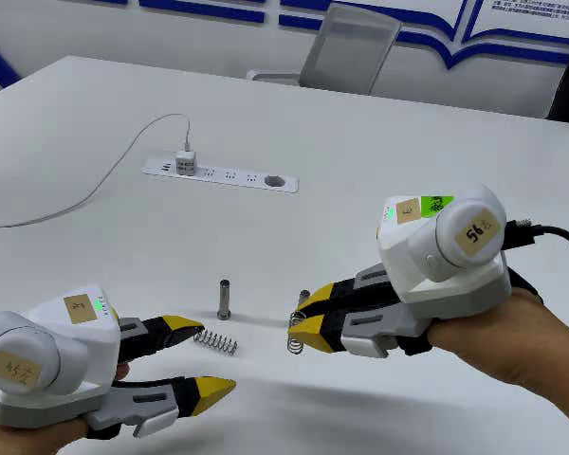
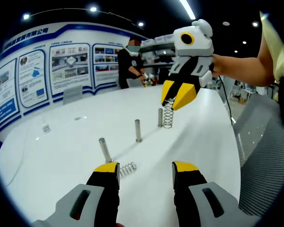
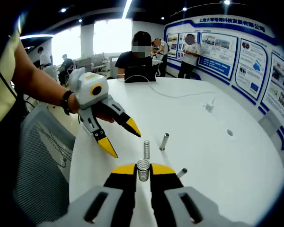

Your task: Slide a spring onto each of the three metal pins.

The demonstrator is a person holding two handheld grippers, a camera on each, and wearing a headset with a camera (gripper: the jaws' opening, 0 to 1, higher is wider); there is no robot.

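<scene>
Closest in the head view is the left gripper [image 1: 211, 360], its yellow-tipped jaws spread wide and holding nothing; just ahead of one tip a loose spring [image 1: 215, 341] lies on its side on the white table [image 1: 379, 190]; a little farther ahead of those jaws the near pin [image 1: 225, 299] stands upright and bare.

Facing it, the right gripper [image 1: 299, 327] has its jaws pressed together on the top of the held spring [image 1: 294, 343]; the coil hangs upright below the tips, its lower end down by the tabletop, though contact cannot be told; the middle pin [image 1: 304, 296] stands just behind those tips.

From the left gripper [image 2: 146, 166] the loose spring [image 2: 127, 168] lies just beside one tip; the near pin [image 2: 104, 149], middle pin [image 2: 138, 130] and far pin [image 2: 160, 117] run in a row away from the jaws; the right gripper [image 2: 173, 101] dangles the held spring [image 2: 167, 116] beside the far pin, not over it.

From the right gripper [image 3: 142, 168] the held spring [image 3: 142, 171] shows end-on, pinched between the tips; the loose spring [image 3: 146, 149] lies straight ahead; the left gripper [image 3: 124, 143] hovers beyond with jaws apart.
</scene>
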